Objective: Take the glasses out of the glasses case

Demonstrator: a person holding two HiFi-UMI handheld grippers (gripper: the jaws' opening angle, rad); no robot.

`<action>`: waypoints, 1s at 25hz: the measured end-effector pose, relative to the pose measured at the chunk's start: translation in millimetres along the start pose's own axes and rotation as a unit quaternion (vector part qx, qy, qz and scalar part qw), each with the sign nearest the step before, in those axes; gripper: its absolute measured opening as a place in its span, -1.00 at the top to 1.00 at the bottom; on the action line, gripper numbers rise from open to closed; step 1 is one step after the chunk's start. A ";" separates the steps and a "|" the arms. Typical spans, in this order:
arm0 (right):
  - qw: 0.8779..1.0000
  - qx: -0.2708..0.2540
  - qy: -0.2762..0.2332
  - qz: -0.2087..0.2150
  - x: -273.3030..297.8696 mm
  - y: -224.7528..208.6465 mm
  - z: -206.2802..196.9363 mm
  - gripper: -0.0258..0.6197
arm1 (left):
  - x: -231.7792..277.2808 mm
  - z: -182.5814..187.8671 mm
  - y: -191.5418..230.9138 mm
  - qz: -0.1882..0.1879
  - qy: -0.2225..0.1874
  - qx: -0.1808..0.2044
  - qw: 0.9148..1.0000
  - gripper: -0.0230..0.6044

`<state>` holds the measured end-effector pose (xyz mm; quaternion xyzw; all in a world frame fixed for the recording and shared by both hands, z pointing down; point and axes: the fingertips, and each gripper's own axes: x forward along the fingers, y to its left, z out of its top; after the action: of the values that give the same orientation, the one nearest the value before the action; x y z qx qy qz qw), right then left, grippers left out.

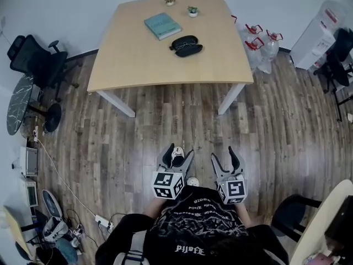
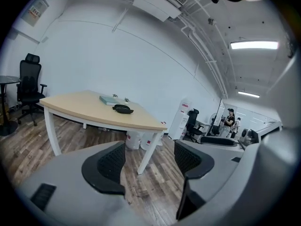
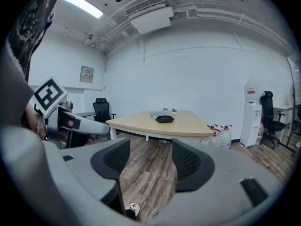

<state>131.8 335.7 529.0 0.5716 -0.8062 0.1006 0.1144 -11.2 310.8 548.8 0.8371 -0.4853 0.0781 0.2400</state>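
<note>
The glasses case [image 1: 186, 46] lies on the counter [image 1: 127, 59] as a dark, two-lobed shape. A teal book [image 1: 162, 25] sits just beside the case, on its far-left side. At this range I cannot tell whether the lid is up or whether the glasses show inside.

Both tools are well apart from the case, held low over the wooden floor [image 1: 276, 126] close to the person's body. The left gripper [image 1: 177, 153] and the right gripper [image 1: 224, 154] each have their jaws spread wide with nothing between them.

The step in hand looks like the approach. To do it well:

- Walk up until the case is directly below both grippers, keeping the jaws apart on the way.
- Check first whether the case is open.
- Use one gripper to steady the shell of the case so it does not slide toward the book.
- With the other gripper, take the frame at the bridge or a temple, not the lenses, and close gently.
</note>
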 end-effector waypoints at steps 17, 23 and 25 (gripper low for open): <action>1.000 0.006 0.009 -0.023 166.3 -23.2 51.9 0.02 | 131.8 89.8 98.3 -0.041 0.008 0.028 0.999 -0.14; 1.000 0.003 0.008 -0.029 210.2 -17.2 63.3 0.02 | 158.2 116.4 129.0 -0.056 0.004 0.009 0.998 -0.14; 0.999 0.004 0.008 -0.031 219.6 -15.2 64.9 0.02 | 164.2 122.0 134.3 -0.062 0.004 0.014 0.998 -0.14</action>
<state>71.3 114.3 533.4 0.5960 -0.7868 0.1050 0.1211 -53.0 69.7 545.9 0.8686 -0.4300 0.0732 0.2352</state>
